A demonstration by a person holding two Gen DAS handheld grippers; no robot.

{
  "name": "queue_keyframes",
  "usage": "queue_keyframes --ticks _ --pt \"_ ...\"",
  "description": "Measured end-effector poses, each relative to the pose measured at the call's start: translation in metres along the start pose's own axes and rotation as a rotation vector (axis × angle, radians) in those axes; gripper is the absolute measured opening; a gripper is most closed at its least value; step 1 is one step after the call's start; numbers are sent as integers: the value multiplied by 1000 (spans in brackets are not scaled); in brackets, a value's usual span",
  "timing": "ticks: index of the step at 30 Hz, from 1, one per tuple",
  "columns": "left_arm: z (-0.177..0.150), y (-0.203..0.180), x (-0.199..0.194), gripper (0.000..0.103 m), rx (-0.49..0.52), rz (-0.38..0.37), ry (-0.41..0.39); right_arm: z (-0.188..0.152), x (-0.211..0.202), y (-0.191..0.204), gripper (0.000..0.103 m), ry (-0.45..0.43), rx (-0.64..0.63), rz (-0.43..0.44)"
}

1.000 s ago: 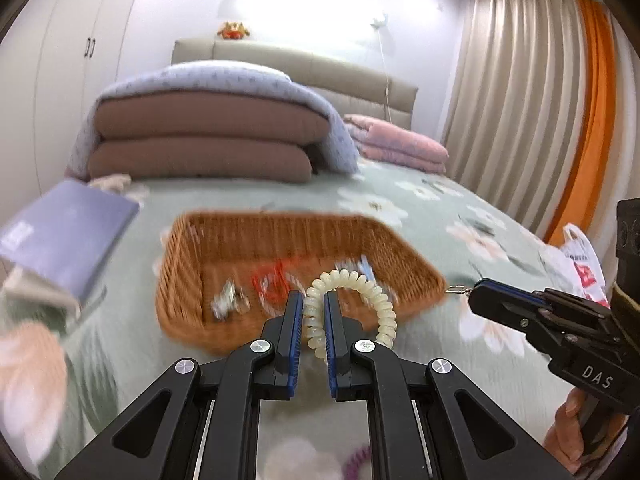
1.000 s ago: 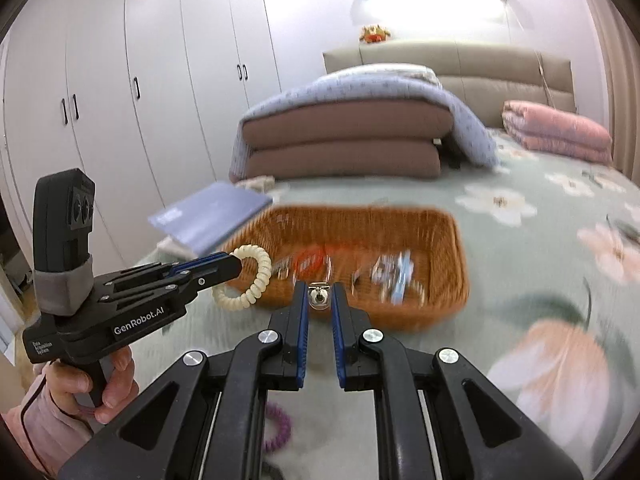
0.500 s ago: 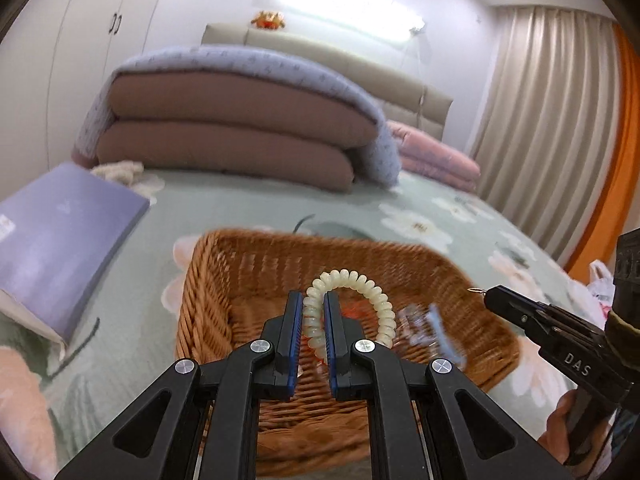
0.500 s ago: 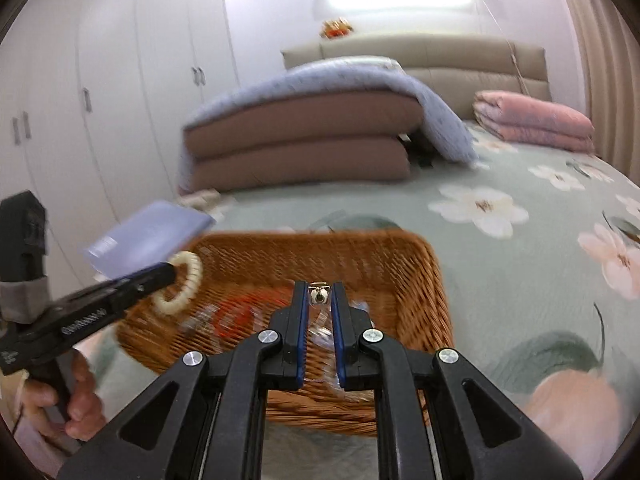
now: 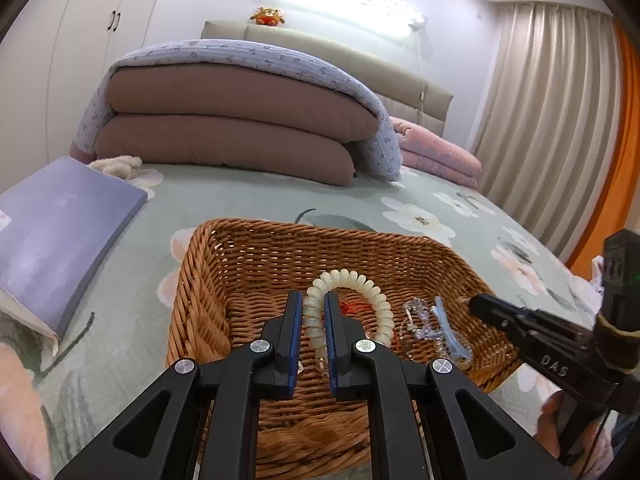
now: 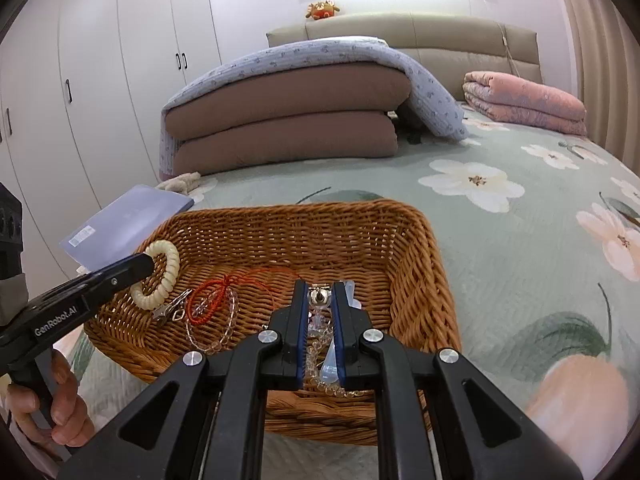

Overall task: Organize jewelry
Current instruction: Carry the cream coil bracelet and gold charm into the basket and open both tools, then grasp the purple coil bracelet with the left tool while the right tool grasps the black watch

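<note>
Floral bedspread [image 6: 500, 240] under our wicker basket [image 6: 412, 236], our left gripper [image 5: 313, 312] clamped on a cream coil bracelet [image 5: 376, 300] above the basket, our right gripper [image 6: 319, 298] pinching a small silver charm [image 6: 320, 297] between its fingertips over the basket, red cord [image 6: 208, 300] and clear beads lying inside.

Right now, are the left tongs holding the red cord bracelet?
No, the left tongs are shut on the cream spiral hair tie, while the red cord bracelet lies in the wicker basket.
</note>
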State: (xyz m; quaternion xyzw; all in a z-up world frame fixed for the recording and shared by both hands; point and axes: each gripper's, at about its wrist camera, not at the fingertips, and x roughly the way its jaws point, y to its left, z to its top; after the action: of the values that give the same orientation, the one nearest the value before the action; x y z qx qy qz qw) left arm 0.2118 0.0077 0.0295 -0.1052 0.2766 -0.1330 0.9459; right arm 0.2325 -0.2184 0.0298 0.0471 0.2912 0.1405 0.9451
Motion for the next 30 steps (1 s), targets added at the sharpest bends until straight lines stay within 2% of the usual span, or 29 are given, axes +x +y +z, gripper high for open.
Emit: queue_keyframes --ticks 1,3,4,5,15,20,22,25,29,30 --pt "0 0 -1 14 -6 -6 -1 -1 0 0 16 4 3 5" --pt "0 0 -4 38 -12 -11 -10 0 0 -1 25 -2 2 -5" --pt "0 -1 -6 44 -10 -7 -23 0 -2 -1 33 -10 2 -14" --pt "0 -1 -9 47 -8 0 -35 0 -4 -2 35 -18 5 -13" --pt "-2 -3 -21 47 4 1 -69 -2 -19 -8 35 -55 35 -14" --pt "-6 -9 -38 47 -1 -75 -59 -9 -49 -5 35 -77 60 22" --pt "-11 -13 -48 47 -5 -124 -31 -15 -65 -2 35 -84 64 39" --pt "-30 -22 -64 47 8 -178 12 -44 -98 6 35 -75 66 71" --pt "-61 -29 -73 47 39 -200 124 -89 -121 21 35 33 45 120" --pt "-72 -30 -71 47 49 -207 174 -99 -123 26 35 65 35 130"
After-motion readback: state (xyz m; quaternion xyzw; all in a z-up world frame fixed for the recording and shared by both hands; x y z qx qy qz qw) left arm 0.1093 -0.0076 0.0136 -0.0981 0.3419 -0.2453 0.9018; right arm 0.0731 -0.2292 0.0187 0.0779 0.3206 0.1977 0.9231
